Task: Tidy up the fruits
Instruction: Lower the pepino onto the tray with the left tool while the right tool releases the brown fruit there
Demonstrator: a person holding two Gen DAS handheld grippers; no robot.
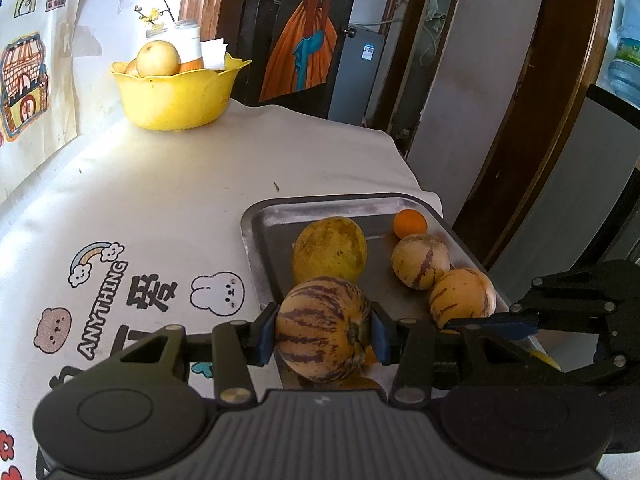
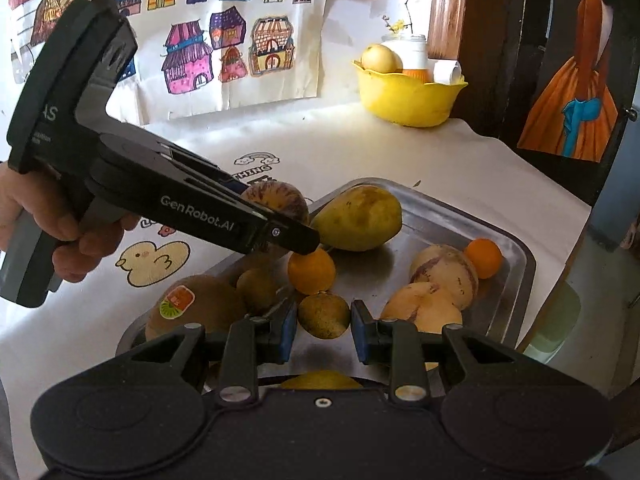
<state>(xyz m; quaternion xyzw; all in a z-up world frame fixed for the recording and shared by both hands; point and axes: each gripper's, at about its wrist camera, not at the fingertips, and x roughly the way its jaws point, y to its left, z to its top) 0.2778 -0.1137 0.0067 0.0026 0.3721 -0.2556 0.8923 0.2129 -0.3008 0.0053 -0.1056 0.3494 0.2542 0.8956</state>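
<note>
**Striped melon gripped over the metal tray**

In the left wrist view, the left gripper [image 1: 324, 330] sits at lower centre, its blue pads pinching a round striped melon [image 1: 323, 330], tan-yellow with dark purple streaks running toward the stem. It hangs at the near edge of the metal tray [image 1: 256, 248]. Further right on the tray lie a large yellow-green fruit [image 1: 330, 249], two paler striped melons [image 1: 420, 261] [image 1: 462, 297] and a small orange [image 1: 410, 223]. At the upper left of that frame a yellow bowl [image 1: 176, 100] holds a pale pear.

In the right wrist view, a hand [image 2: 44, 220] at the far left holds the left gripper's handle. At lower centre, the right gripper [image 2: 324, 332] has its pads on either side of a small brownish-green fruit [image 2: 323, 315]; they seem to pinch it, though contact is hard to confirm.
</note>
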